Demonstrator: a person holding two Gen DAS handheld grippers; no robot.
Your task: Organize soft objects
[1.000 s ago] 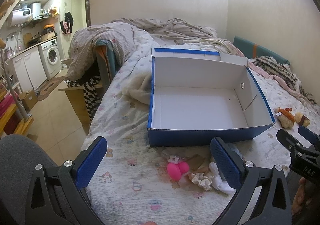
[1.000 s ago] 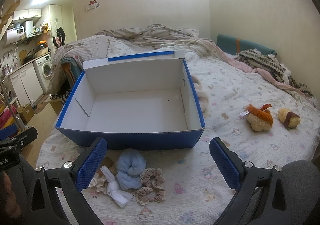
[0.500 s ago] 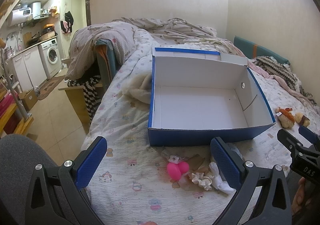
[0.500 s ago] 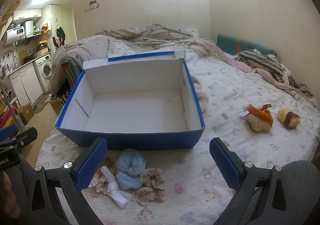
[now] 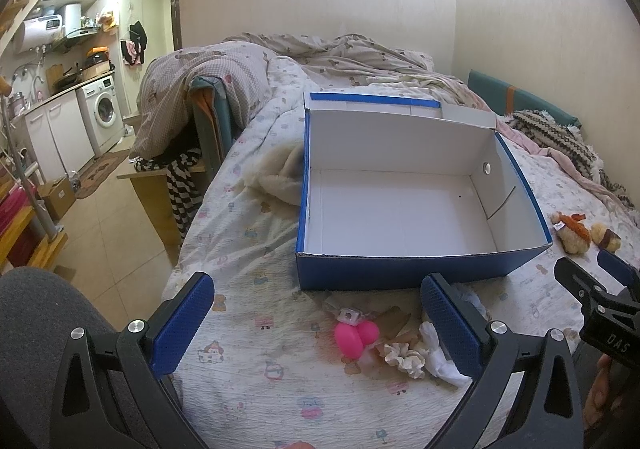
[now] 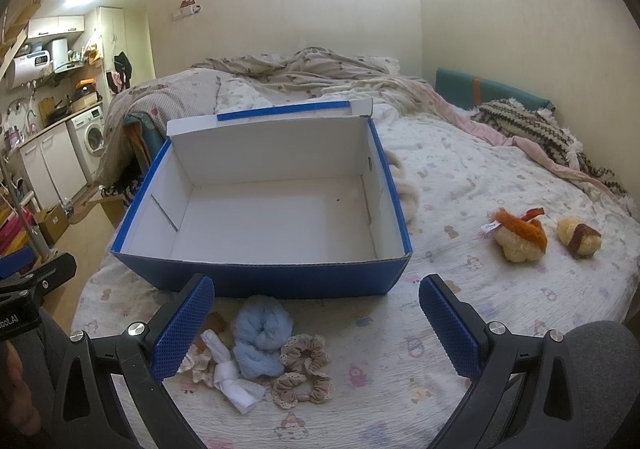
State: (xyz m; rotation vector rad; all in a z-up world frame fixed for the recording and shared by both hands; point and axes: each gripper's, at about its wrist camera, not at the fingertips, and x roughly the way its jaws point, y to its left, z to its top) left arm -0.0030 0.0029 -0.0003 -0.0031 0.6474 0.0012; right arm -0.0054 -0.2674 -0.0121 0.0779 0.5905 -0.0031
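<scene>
An empty blue box with a white inside [image 5: 420, 273] [image 6: 280, 281] stands on the bed. In front of it lies a heap of soft things: a pink plush [image 5: 354, 335], a cream scrunchie [image 5: 404, 355], a white cloth [image 6: 236, 381], a light blue fluffy piece [image 6: 260, 333] and beige scrunchies [image 6: 304, 369]. Two small plush toys [image 6: 520, 237] [image 6: 578, 237] lie to the right of the box. My left gripper [image 5: 316, 323] is open above the pink plush. My right gripper [image 6: 316, 323] is open above the heap.
A crumpled duvet [image 6: 312, 77] and a knitted blanket [image 6: 532, 125] lie at the back of the bed. The bed's left edge drops to a tiled floor [image 5: 104, 217] with a chair draped in clothes [image 5: 188, 117] and a washing machine [image 5: 106, 111].
</scene>
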